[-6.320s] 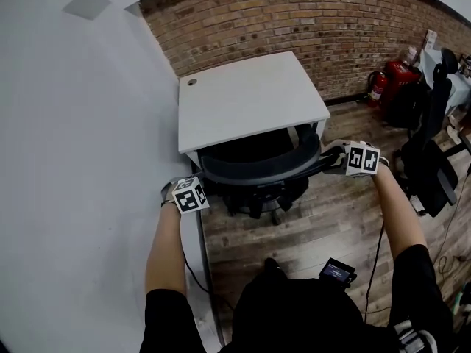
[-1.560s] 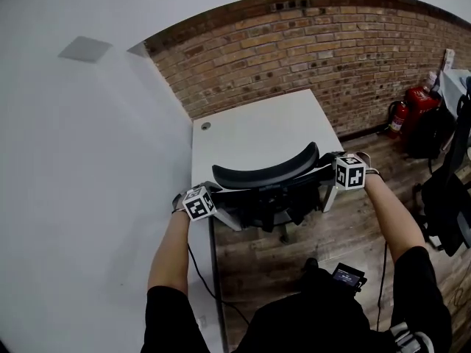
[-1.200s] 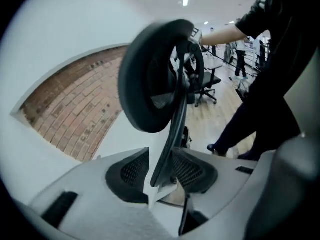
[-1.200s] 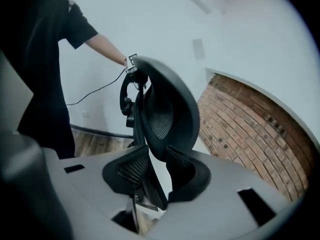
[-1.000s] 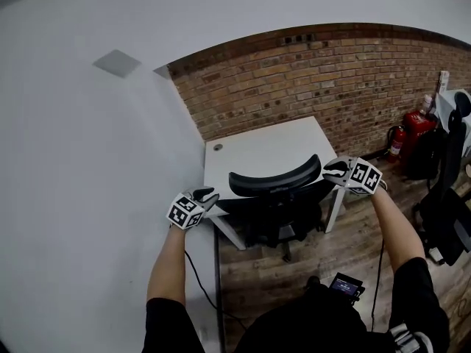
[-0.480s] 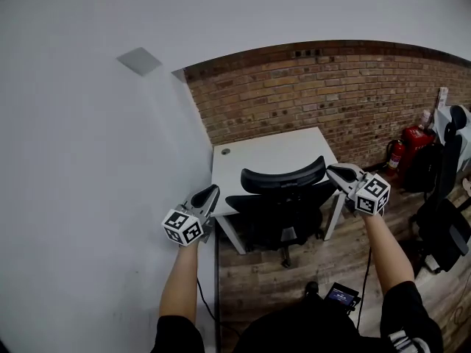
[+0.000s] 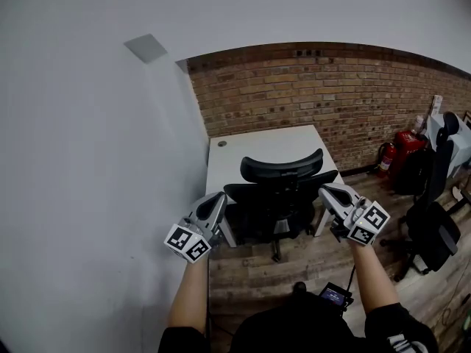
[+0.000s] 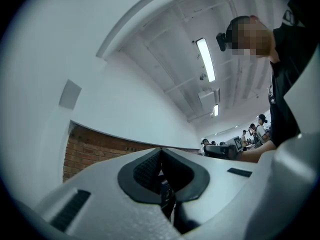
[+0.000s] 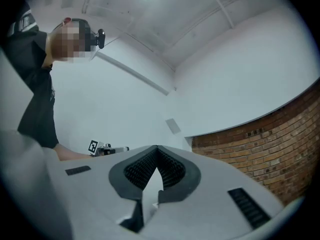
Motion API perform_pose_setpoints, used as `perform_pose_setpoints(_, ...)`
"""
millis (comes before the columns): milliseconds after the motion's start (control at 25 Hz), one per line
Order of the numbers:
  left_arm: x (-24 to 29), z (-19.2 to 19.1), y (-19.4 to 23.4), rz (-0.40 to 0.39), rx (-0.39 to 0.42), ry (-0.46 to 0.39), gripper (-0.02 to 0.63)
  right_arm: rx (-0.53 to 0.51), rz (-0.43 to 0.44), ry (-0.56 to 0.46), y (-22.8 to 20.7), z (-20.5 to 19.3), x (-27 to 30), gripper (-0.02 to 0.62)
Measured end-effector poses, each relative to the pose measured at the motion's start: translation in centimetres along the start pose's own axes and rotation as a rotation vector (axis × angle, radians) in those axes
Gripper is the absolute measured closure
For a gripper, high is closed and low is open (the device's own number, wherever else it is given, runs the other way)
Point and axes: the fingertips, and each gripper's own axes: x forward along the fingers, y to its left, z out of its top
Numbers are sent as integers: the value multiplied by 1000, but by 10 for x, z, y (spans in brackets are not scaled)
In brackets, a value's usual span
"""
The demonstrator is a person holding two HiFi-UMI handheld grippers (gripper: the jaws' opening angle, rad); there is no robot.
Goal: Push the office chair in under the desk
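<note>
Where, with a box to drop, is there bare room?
Desk top: bare behind the office chair, up to the brick wall. Wood floor on the chair's near side: open. Crowded at right, around the fire extinguisher and second chair.

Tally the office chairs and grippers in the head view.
Office chairs: 2, the chair at the desk and a second chair far right.
Grippers: 2, left gripper and right gripper, jaws just closed, empty.
Total: 4

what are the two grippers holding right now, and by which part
Nothing. The left gripper and right gripper have just closed on empty air, jaws together, both clear of the black office chair standing at the white desk.
</note>
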Motion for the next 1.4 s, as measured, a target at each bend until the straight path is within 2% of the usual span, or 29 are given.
perform_pose_setpoints(200, -8, 20, -34, -4, 17, -54, 589, -8, 39, 0, 40, 9, -7, 589)
perform_pose_setpoints(400, -16, 22, -78, -22, 44, -45, 589, 22, 60, -13, 63, 11, -31, 589)
perform_pose_setpoints(720, -21, -17, -162, -36, 33, 61, 589, 123, 152, 55, 104, -31, -89, 589)
perform_pose_setpoints(1000, -31, -59, -246, 15, -41, 144, 589, 198, 126, 92, 121, -37, -177, 589)
perform_pose_setpoints(1200, -46, -69, -308, 70, -19, 164, 589, 216, 111, 126, 137, -37, -234, 589)
perform_pose_setpoints(1400, -57, -82, -366, 69, 3, 223, 589, 243, 127, 144, 154, -50, -275, 589)
